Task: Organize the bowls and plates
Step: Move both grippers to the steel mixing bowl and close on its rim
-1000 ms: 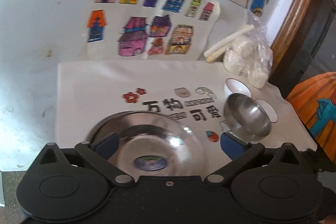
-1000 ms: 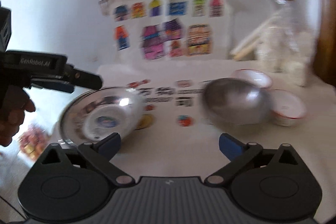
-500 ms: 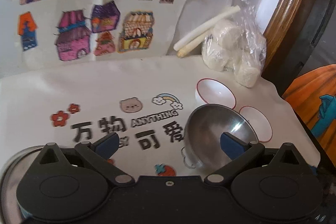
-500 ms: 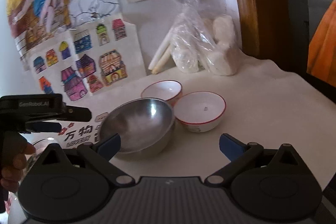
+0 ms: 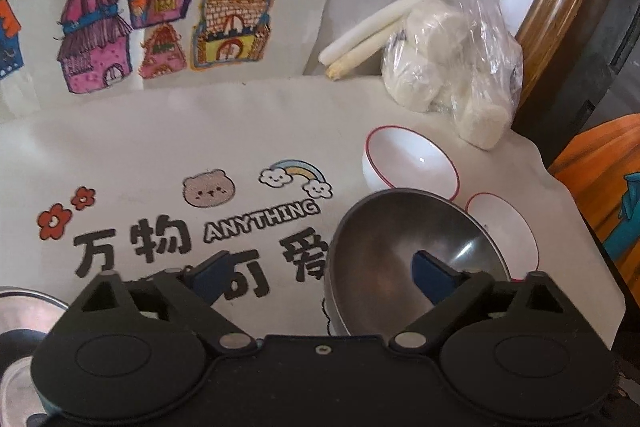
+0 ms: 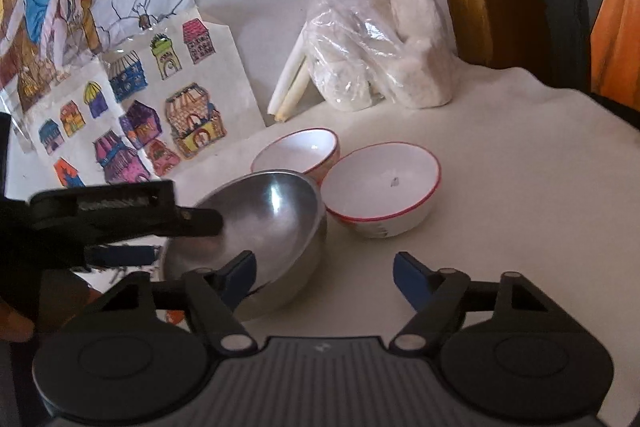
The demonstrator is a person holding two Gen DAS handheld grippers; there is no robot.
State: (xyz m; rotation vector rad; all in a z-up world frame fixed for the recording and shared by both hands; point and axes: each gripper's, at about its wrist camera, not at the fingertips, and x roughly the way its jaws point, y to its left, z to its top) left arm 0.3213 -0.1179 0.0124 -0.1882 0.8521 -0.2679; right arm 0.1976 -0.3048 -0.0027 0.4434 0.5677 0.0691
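At your far left, only the rim of a steel plate (image 5: 24, 303) shows at the edge of the printed mat (image 5: 160, 147), well apart from the bowls. Your left gripper (image 5: 316, 273) has its fingers spread wide, straddling the near rim of the steel bowl (image 5: 408, 247): one blue pad hangs over the mat, the other sits inside the bowl. That bowl already looks tilted toward you, so if you close carelessly the smooth rim could slip, or the bowl could rock and knock the two red-rimmed white bowls, the back bowl (image 6: 298, 153) and the front bowl (image 6: 380, 183), which sit just beside it on the right. Your right gripper (image 6: 324, 275) is also spread and holding nothing, its left finger just in front of the steel bowl's wall. The steel bowl is shiny, round-bottomed and empty; the white bowls are empty too.
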